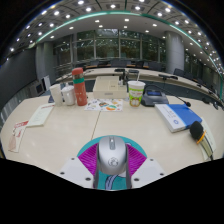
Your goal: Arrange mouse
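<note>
The gripper (111, 172) has its two fingers spread, and the grey mouse (111, 155) sits between their magenta pads (88, 158), resting on the pale desk (70, 135). Beyond it stand a green-and-white cup (136, 93), an orange bottle (79, 86) and a blue book (181, 116), in a large ceiling-lit office; no writing is readable.

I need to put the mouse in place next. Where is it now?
In the gripper view, the grey mouse sits between the gripper fingers on the table, near the front edge.
</note>
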The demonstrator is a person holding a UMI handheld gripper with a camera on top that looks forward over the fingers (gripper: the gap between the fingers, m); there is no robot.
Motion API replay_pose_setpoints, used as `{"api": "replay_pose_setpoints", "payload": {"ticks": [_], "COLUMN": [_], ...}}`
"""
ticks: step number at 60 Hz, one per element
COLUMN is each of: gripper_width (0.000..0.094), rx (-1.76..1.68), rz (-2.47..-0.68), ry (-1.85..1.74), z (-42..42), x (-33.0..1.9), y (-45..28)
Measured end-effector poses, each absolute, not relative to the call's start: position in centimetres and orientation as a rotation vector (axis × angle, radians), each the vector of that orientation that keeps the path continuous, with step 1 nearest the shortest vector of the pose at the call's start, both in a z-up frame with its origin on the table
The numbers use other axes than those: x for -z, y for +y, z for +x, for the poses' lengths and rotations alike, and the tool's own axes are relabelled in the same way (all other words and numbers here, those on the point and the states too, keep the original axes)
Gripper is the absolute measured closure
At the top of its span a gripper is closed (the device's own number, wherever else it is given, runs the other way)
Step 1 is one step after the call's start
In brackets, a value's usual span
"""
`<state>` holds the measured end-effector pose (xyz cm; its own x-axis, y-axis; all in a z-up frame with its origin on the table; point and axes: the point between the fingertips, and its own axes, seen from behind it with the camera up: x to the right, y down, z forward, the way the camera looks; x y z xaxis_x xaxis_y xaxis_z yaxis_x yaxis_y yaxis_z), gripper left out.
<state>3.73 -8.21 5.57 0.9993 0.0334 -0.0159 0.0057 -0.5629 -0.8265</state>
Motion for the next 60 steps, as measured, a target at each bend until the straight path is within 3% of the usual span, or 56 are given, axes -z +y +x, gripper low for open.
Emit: {"api": "replay_pose_setpoints", "payload": {"ticks": [4,14,17,21,22,24,42,50,60], "gripper_width": [0.0558,0.0434,0.0326,0.0085,0.0063,0.01,0.0079,0.0078,0.008], "rx": [-0.024,-0.049,-0.039,-0.004,0.003,0.026,0.083,0.057,0.024], "rz": [-2.212,-2.3,-2.299,-2.287,-2.286,-2.279,-2.166,-2.12,-2.105], "ry": [-0.026,-0.011,-0.003,-0.022,-0.025,-0.028,-0.031,-0.029,-0.02], "z": [3.0,2.5,2.9,3.4,3.6,3.9,3.2,1.9,1.2], "x": [-2.9,1.0,0.6,-1.0,-1.6,-2.8,-16.4,-20.1,-22.1], "y": [-8.2,-9.1,-9.6,-10.5,-10.8,-11.4,-22.0,-28.0,-34.9]}}
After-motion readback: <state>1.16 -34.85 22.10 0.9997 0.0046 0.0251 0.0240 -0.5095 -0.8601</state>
